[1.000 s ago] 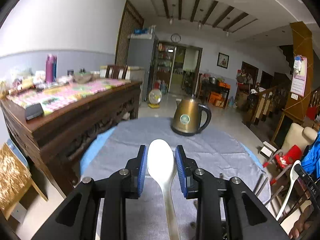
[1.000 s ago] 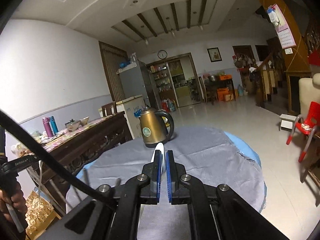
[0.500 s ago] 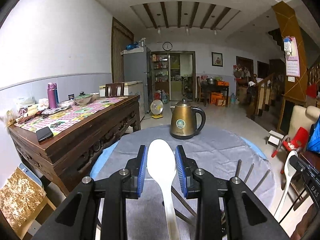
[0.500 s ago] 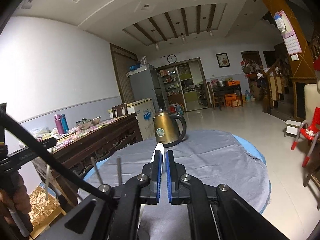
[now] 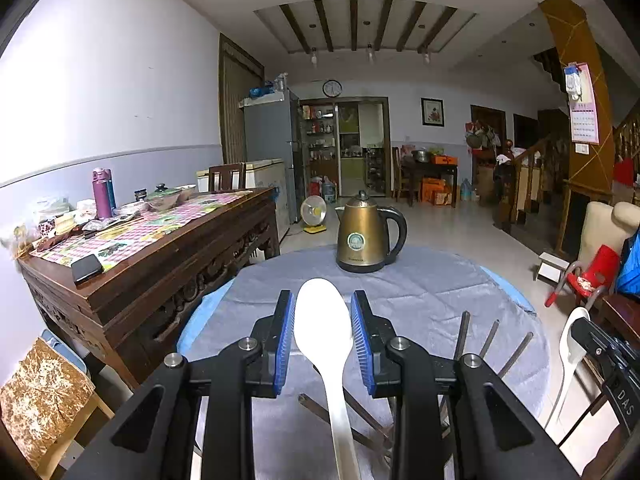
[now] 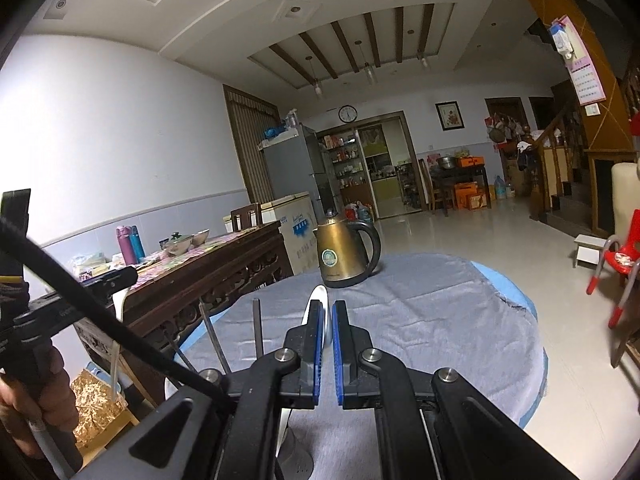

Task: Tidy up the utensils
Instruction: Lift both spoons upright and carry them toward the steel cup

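On my end the left gripper point(image 5: 323, 338) is clamped on one white rice spoon point(image 5: 322, 320), bowl flat. The right gripper point(image 6: 328, 346) is squeezed on a second white spoon point(image 6: 318, 304), edge-on. Both hover over the grey-clothed table point(image 5: 420, 292). Three dark chopsticks point(image 5: 490, 338) stick up nearby, one gold kettle point(image 5: 362, 236) behind.

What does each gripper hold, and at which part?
Left gripper: a white spoon, clamped across its bowl. Right gripper: another white spoon, pinched edge-on at the bowl.
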A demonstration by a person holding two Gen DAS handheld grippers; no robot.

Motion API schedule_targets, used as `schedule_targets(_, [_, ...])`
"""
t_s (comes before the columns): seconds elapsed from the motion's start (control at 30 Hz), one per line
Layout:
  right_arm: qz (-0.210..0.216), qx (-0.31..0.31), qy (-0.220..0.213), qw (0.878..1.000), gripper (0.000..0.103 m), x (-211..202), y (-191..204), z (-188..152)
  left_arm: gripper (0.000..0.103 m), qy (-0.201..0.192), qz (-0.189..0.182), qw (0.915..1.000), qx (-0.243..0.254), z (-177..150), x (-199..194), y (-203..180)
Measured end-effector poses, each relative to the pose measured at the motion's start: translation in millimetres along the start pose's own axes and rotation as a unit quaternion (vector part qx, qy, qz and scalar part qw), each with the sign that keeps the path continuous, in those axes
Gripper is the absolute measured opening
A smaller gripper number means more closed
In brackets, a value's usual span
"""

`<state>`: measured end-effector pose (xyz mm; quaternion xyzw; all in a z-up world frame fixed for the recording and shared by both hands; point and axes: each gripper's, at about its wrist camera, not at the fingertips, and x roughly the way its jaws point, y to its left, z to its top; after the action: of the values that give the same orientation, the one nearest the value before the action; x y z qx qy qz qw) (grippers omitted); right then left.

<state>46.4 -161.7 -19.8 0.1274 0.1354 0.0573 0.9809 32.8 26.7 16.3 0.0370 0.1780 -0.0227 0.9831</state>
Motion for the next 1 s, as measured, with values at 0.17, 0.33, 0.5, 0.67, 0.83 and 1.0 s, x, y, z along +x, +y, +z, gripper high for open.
schedule_targets(0.17, [0.003, 0.006, 0.0, 1.0, 0.005, 0.0, 2.7, 0.9, 0.03, 0.0, -0.006, 1.0, -0.002, -0.9, -0.5, -1.1])
schedule_targets(0.33, [0.0, 0.001, -0.006, 1.0, 0.005, -1.1, 6.0, -0.4, 0.03, 0.001, -0.009, 0.9999, -0.006, -1.8, 1.1, -0.2])
schedule_targets(0.5, [-0.002, -0.002, -0.009, 1.0, 0.005, 3.7, 10.4, -1.3, 0.03, 0.001, -0.011, 0.9999, -0.009, -3.3, 2.1, 0.2])
schedule_targets(0.67, [0.004, -0.018, -0.01, 1.0, 0.005, 13.9, 19.8, -0.7, 0.03, -0.002, -0.022, 0.9997, -0.014, -4.5, 5.2, 3.0])
schedule_targets(0.83, [0.014, -0.032, -0.01, 0.999, 0.005, 27.0, 32.0, -2.0, 0.03, -0.008, -0.035, 0.9992, -0.02, -6.6, 6.7, 1.0])
schedule_targets(1.0, [0.019, -0.048, -0.016, 0.999, 0.005, 41.0, 40.3, -7.4, 0.03, -0.021, -0.074, 0.996, -0.046, -11.7, 13.2, 3.5])
